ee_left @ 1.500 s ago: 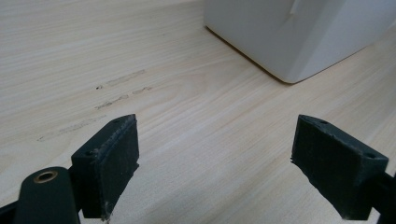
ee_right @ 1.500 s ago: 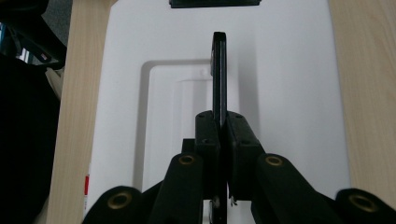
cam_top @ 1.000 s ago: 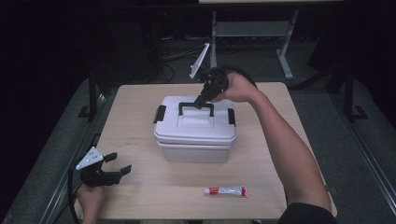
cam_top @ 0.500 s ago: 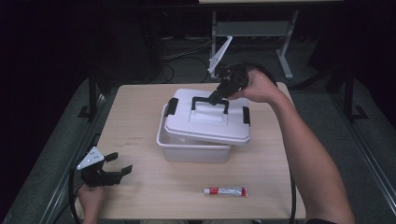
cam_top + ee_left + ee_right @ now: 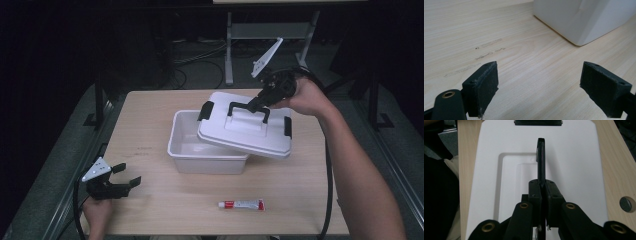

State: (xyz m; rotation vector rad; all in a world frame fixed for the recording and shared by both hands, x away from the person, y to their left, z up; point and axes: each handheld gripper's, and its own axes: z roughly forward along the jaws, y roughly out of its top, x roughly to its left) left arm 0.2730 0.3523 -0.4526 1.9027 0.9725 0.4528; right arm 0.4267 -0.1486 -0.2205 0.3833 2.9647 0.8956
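A white plastic box [image 5: 187, 152] stands open in the middle of the table. Its white lid [image 5: 245, 134] hangs tilted over the box's right half, with black clips at both ends. My right gripper [image 5: 256, 103] is shut on the lid's black handle [image 5: 541, 160], which runs straight up from the closed jaws in the right gripper view. My left gripper [image 5: 126, 176] rests open at the table's front left corner, nothing between its pads [image 5: 484, 86]. A corner of the box [image 5: 579, 22] shows ahead of it in the left gripper view.
A small white and red tube [image 5: 242, 204] lies on the table in front of the box. The wooden table [image 5: 145, 125] has a round hole [image 5: 627, 204] near its edge. Metal stand legs and cables sit on the floor beyond the table.
My right gripper has lifted the lid off the box and carried it to the right, exposing the box's inside. The left gripper has stayed where it was.
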